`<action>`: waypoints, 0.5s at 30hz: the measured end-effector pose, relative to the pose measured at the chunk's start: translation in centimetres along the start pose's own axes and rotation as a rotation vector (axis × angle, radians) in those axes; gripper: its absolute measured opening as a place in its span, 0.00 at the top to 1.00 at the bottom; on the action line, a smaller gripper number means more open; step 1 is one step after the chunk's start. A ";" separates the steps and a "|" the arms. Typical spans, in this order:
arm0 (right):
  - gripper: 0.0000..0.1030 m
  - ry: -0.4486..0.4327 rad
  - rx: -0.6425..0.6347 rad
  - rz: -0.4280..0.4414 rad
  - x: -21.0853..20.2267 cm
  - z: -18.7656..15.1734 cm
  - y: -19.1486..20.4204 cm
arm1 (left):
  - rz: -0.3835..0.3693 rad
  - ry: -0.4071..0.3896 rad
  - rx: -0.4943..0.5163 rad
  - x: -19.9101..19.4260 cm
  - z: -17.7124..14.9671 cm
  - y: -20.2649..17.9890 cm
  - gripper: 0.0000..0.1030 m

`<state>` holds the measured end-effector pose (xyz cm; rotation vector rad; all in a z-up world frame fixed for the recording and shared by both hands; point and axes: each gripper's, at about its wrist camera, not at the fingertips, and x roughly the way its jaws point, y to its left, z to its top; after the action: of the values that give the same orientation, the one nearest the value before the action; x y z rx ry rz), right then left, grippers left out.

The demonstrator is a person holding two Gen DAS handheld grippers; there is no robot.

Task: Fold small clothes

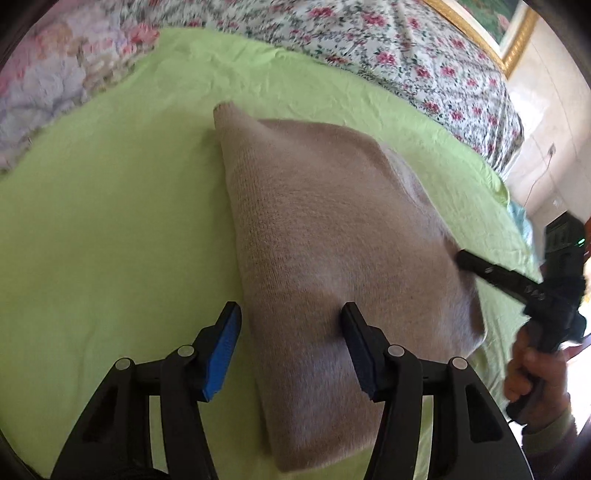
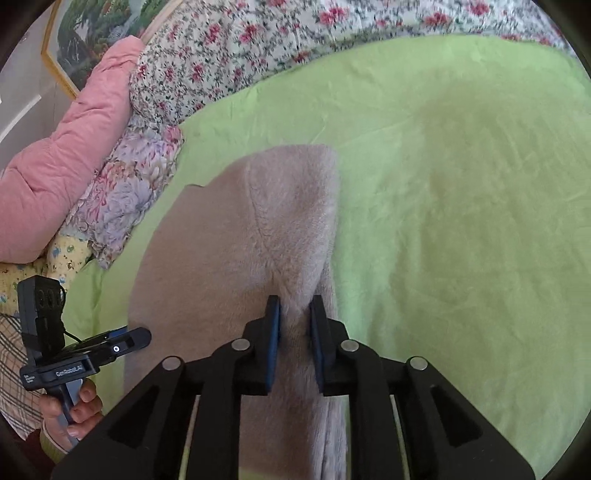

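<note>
A beige knitted garment (image 1: 332,236) lies folded on a lime-green sheet (image 1: 92,240). My left gripper (image 1: 290,332) is open over the garment's near left edge, one finger beside the fabric and one on it. My right gripper (image 2: 294,325) is shut on a raised fold of the garment (image 2: 280,229) along its right edge. In the left wrist view the right gripper (image 1: 465,260) reaches in from the right and touches the garment's right edge. In the right wrist view the left gripper (image 2: 140,338) sits at the garment's left edge.
A floral quilt (image 1: 388,48) runs behind the green sheet. A pink quilt (image 2: 62,170) and a purple floral pillow (image 2: 125,195) lie at the left. A gold-framed picture (image 2: 96,29) hangs on the wall. The bed's edge is at the right (image 1: 517,206).
</note>
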<state>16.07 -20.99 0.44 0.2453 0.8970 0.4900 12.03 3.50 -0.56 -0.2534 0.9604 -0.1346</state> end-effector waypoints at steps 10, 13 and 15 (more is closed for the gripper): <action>0.76 -0.013 -0.022 -0.005 -5.0 -4.5 2.2 | 0.060 0.003 0.042 -3.2 -5.0 0.2 0.45; 0.73 -0.002 -0.016 -0.003 -5.6 -5.9 2.7 | 0.081 0.026 0.049 -3.0 -6.2 0.8 0.43; 0.72 0.007 -0.011 -0.001 -5.8 -6.7 3.0 | 0.099 0.038 0.054 -2.9 -7.0 1.2 0.42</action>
<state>6.78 -21.29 1.61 0.2333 0.9008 0.4950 4.65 4.20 -2.43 -0.1540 1.0037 -0.0744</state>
